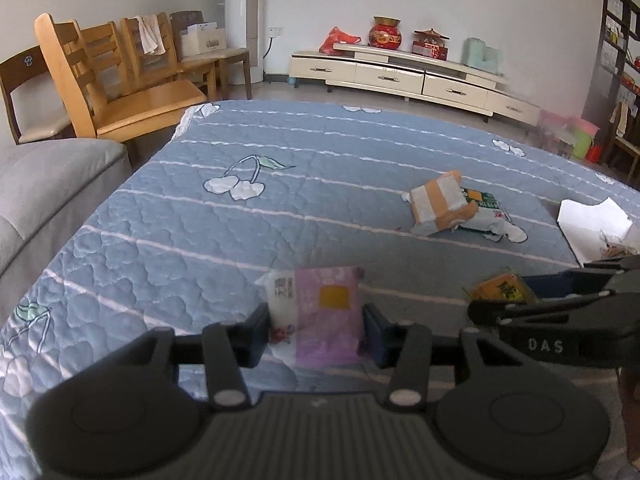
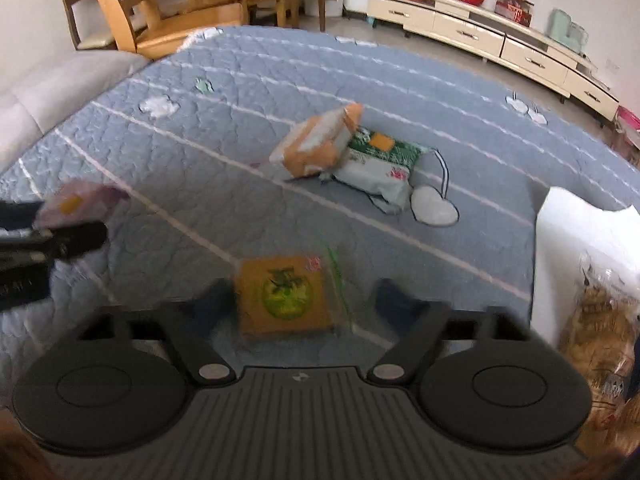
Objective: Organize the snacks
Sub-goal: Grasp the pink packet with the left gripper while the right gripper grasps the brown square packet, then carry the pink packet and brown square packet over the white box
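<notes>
My left gripper (image 1: 316, 326) is shut on a purple and white snack packet (image 1: 320, 312), held just above the blue quilted table cover (image 1: 200, 240). The packet also shows in the right wrist view (image 2: 76, 202). My right gripper (image 2: 306, 300) has its fingers spread, with an orange snack packet with a green emblem (image 2: 286, 294) between them; its left side is against the left finger (image 2: 214, 300) and the right finger stands apart. That packet also shows in the left wrist view (image 1: 500, 288). An orange and white packet (image 2: 316, 142) leans on a green and white packet (image 2: 380, 164) mid-table.
A white box (image 2: 568, 240) with a clear bag of brown snacks (image 2: 600, 328) stands at the right edge. A grey sofa (image 1: 48, 184) is at the left, wooden chairs (image 1: 120, 80) behind it. A cream TV cabinet (image 1: 400, 74) runs along the far wall.
</notes>
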The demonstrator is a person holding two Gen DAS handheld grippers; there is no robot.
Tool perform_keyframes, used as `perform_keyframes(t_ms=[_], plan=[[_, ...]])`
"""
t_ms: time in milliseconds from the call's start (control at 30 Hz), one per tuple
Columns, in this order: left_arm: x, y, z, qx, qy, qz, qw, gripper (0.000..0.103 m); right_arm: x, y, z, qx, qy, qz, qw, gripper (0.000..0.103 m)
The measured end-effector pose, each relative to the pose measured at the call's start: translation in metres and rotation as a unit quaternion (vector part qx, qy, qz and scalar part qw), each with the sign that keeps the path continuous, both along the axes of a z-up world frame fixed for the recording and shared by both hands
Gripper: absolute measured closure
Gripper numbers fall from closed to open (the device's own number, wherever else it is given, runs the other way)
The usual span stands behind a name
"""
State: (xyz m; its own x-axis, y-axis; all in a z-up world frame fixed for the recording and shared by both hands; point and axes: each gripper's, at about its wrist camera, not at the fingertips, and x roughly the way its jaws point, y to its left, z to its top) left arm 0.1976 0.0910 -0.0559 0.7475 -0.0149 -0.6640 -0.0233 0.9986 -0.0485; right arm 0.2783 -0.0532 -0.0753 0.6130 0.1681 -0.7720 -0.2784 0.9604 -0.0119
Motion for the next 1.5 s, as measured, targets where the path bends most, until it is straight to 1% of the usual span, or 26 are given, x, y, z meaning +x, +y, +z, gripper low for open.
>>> perform_keyframes(t_ms=[67,167,300,500,633,833,1000,1267,1500], plan=[[-0.003,-0.001,0.002,-0.005,-0.002,-0.001,1.0000,0.055,-0.002,0.003,0.000,-0.007,-0.002,-0.002,1.000,0.041],[-0.011,-0.004,0.008,-0.004,-0.008,0.000,1.0000,0.055,-0.012,0.001,0.005,0.003,-0.007,-0.012,1.000,0.042],[-0.021,-0.009,0.016,-0.002,-0.011,0.000,0.9999,0.055,-0.032,0.001,0.023,0.015,-0.031,-0.015,0.999,0.042],[-0.045,-0.012,0.033,-0.012,-0.017,0.004,0.9998,0.055,-0.070,-0.005,0.055,0.031,-0.064,-0.031,0.997,0.041],[-0.062,-0.017,0.044,-0.002,-0.023,0.006,0.9997,0.055,-0.100,-0.005,0.072,0.032,-0.089,-0.046,0.994,0.041],[-0.087,-0.025,0.054,0.011,-0.027,0.000,0.9996,0.055,-0.142,-0.020,0.093,0.041,-0.114,-0.066,0.990,0.041],[-0.107,-0.030,0.060,0.015,-0.033,-0.012,0.9993,0.055,-0.169,-0.029,0.099,0.047,-0.124,-0.076,0.988,0.041],[-0.135,-0.041,0.074,0.017,-0.051,-0.031,0.9981,0.055,-0.195,-0.042,0.107,0.047,-0.139,-0.089,0.985,0.041],[-0.150,-0.047,0.077,0.018,-0.056,-0.045,0.9973,0.055,-0.214,-0.052,0.110,0.045,-0.150,-0.101,0.982,0.041]])
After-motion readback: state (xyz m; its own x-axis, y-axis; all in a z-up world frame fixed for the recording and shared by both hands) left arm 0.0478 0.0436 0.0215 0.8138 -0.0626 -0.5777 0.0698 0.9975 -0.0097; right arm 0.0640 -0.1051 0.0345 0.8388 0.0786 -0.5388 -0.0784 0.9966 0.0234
